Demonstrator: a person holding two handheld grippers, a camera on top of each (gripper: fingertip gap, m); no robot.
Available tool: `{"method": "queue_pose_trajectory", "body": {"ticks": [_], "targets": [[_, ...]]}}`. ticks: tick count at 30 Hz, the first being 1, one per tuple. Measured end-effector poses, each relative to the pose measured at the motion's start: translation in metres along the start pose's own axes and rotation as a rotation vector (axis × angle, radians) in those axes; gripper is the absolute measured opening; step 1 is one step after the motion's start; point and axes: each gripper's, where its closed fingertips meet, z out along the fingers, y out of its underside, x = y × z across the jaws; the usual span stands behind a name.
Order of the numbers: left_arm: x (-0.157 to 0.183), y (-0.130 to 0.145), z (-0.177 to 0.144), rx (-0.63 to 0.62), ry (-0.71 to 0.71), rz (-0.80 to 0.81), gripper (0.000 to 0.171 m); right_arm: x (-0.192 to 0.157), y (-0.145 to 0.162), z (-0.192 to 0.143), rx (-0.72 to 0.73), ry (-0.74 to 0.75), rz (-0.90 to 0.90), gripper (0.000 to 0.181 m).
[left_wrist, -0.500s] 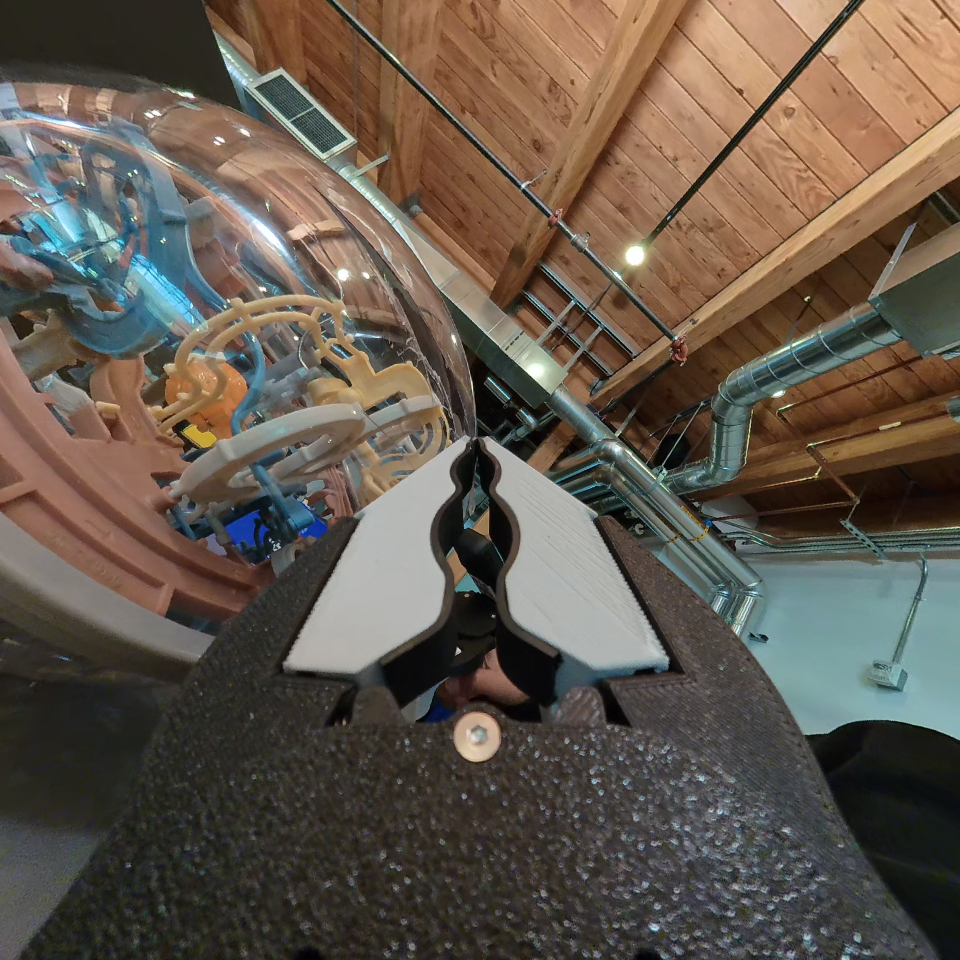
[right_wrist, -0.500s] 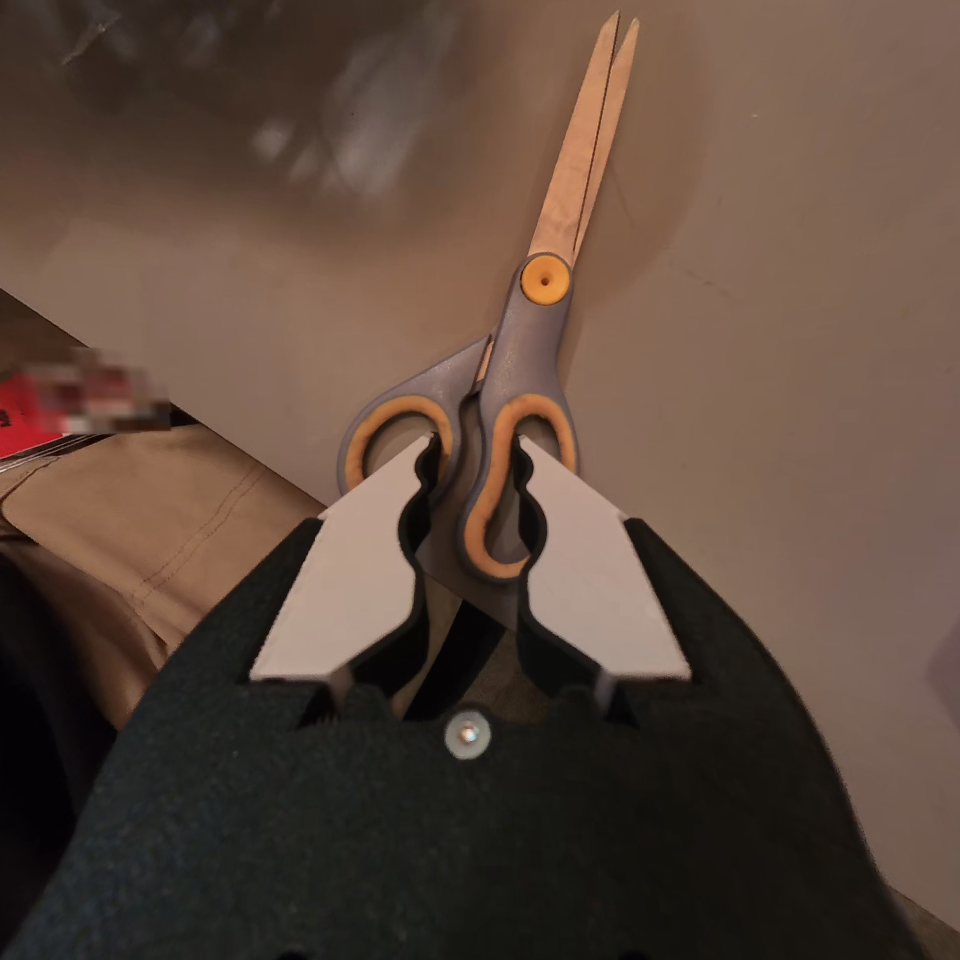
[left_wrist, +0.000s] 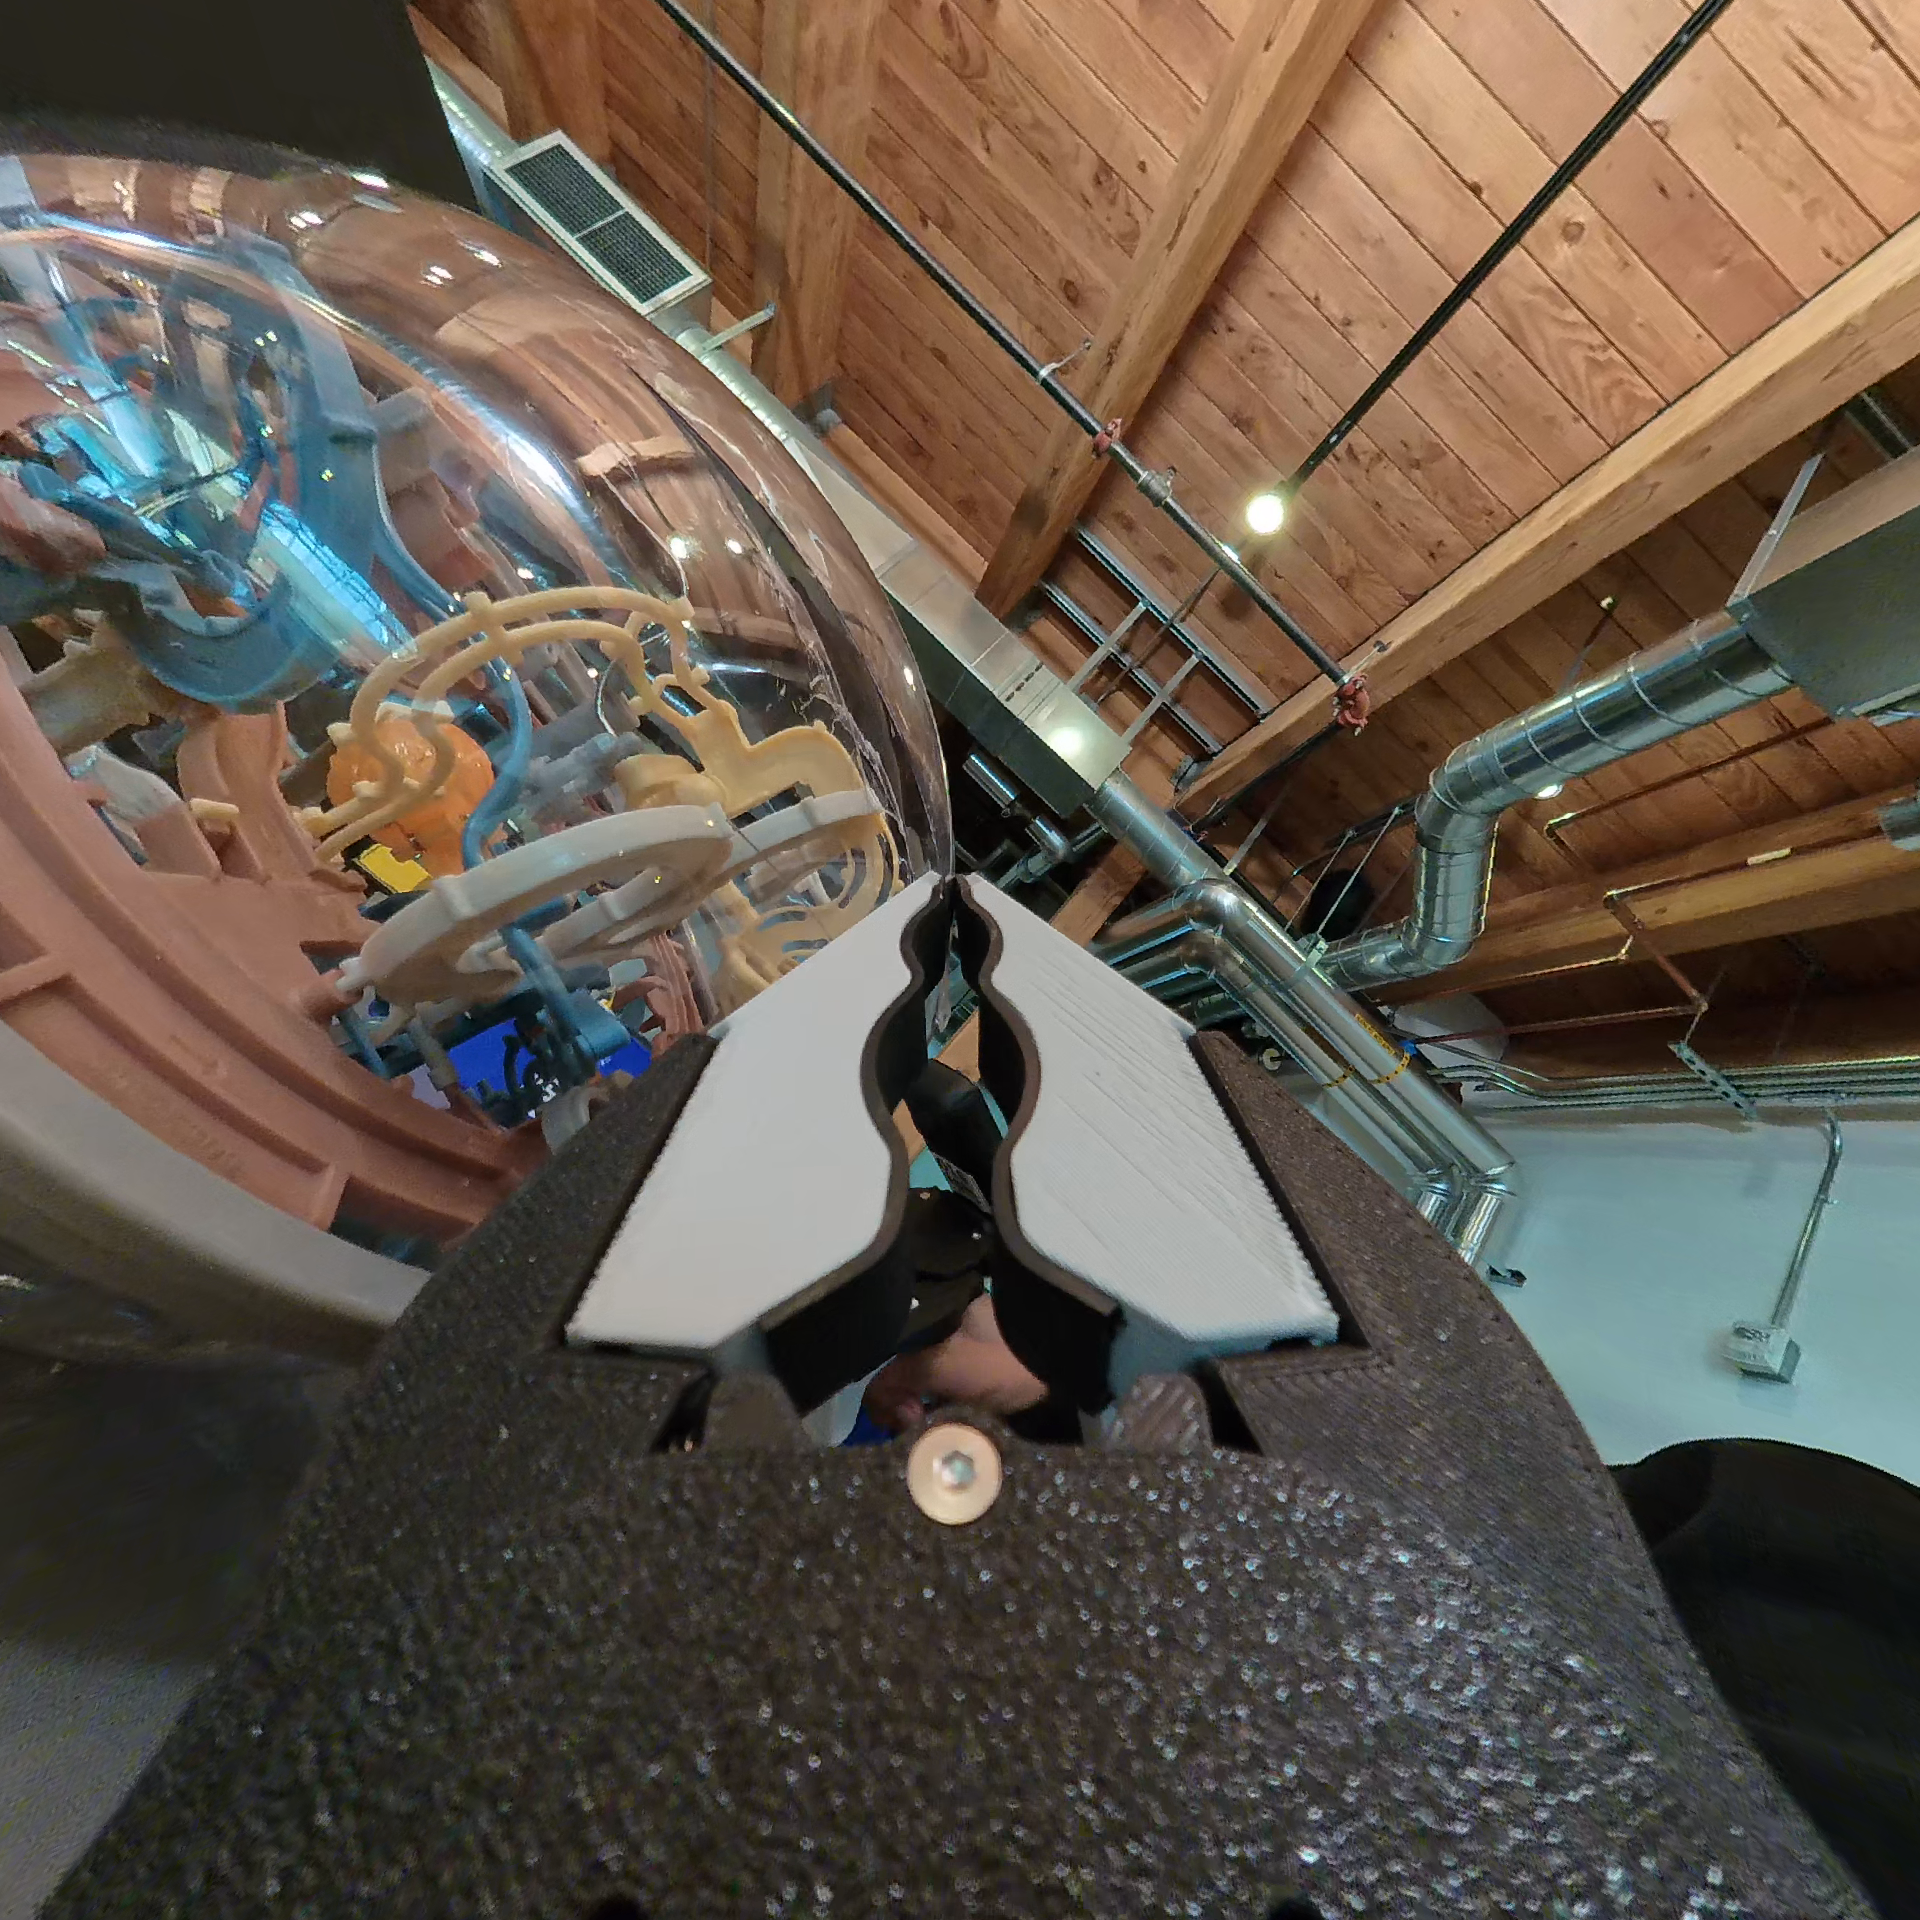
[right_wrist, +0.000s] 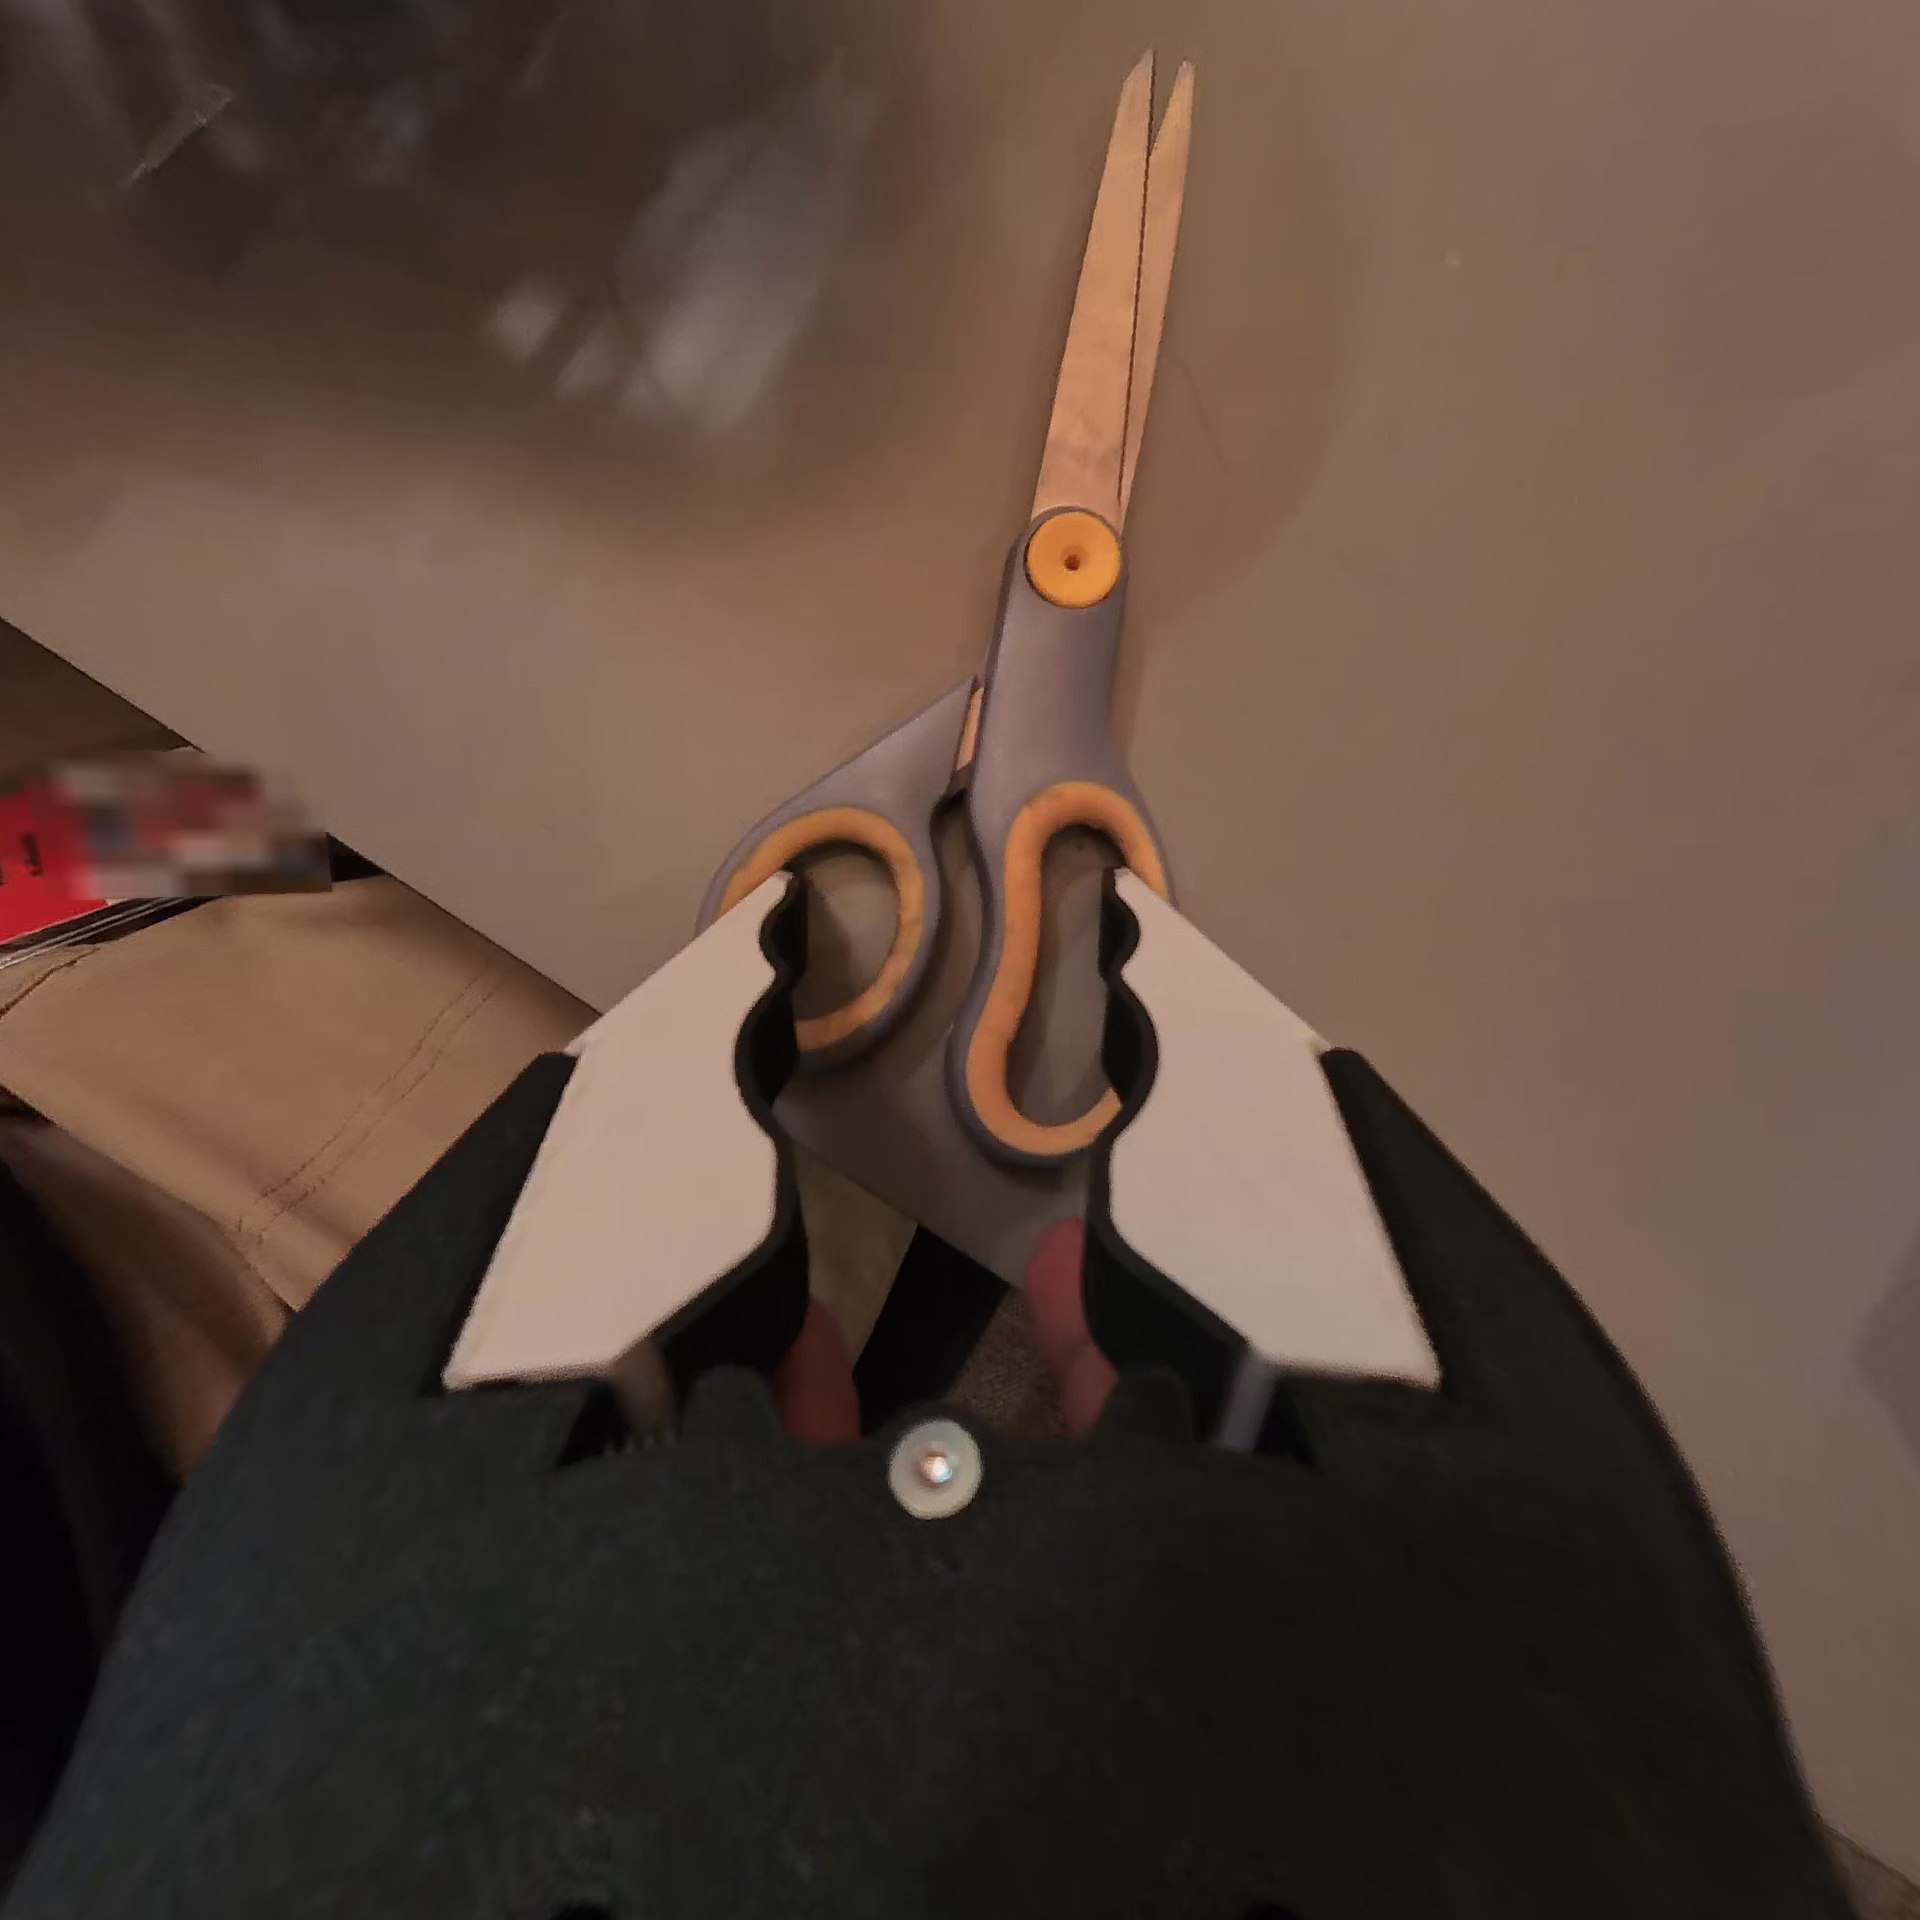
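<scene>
Wooden planks and beams (left_wrist: 1299, 312) fill the upper part of our left view, with shiny metal ducts (left_wrist: 1538, 769) running across them. A clear plastic ball (left_wrist: 436, 644) packed with coloured tracks sits close on the left, just beside our left gripper (left_wrist: 954, 891), which points up toward the ceiling with its tips pressed together and nothing between them. On the right side we look down along our right gripper (right_wrist: 951, 883), spread wide over grey and orange scissors (right_wrist: 1049, 790) lying on a pale tabletop (right_wrist: 1558, 623). Each fingertip sits over one handle loop, and we cannot tell whether they touch. The blades are nearly closed and point away from us. Tan cloth (right_wrist: 260, 1060) shows past the table edge; the far tabletop is blurred.
</scene>
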Motion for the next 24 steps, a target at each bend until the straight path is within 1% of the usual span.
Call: {"method": "queue_pose_trajectory", "body": {"ticks": [2,3,4,5,6,7,9,13,17,24], "targets": [[0.000,0.000,0.001,0.000,0.000,-0.001,0.000,0.000,0.000,0.000,-0.004,-0.003,-0.006,0.056],[-0.001,-0.001,0.001,0.000,0.000,-0.002,0.000,0.000,0.000,0.001,-0.005,-0.006,-0.009,0.060],[-0.001,-0.001,0.001,0.000,0.000,-0.002,0.000,0.001,-0.001,0.001,-0.005,-0.003,-0.010,0.071],[-0.002,-0.001,0.000,-0.001,0.000,-0.002,0.000,0.003,0.000,0.003,-0.013,0.009,-0.008,0.099],[-0.002,-0.001,0.000,-0.001,0.001,-0.002,0.000,0.005,0.005,0.006,-0.049,0.007,-0.004,0.134],[-0.002,0.000,-0.001,0.001,0.000,-0.001,0.000,0.001,0.011,0.009,-0.090,-0.037,-0.003,0.146],[-0.001,-0.002,0.000,-0.002,0.001,-0.002,0.000,-0.006,0.015,0.010,-0.115,-0.080,-0.046,0.157],[-0.001,-0.001,-0.001,-0.001,0.002,-0.002,0.000,-0.005,0.022,0.015,-0.160,-0.005,-0.121,0.156],[-0.001,-0.001,-0.002,-0.002,0.003,-0.004,0.000,-0.004,0.025,0.017,-0.179,0.017,-0.159,0.156],[-0.002,-0.001,-0.002,-0.001,0.003,-0.004,0.000,0.000,0.039,0.019,-0.278,0.073,-0.301,0.157]]}}
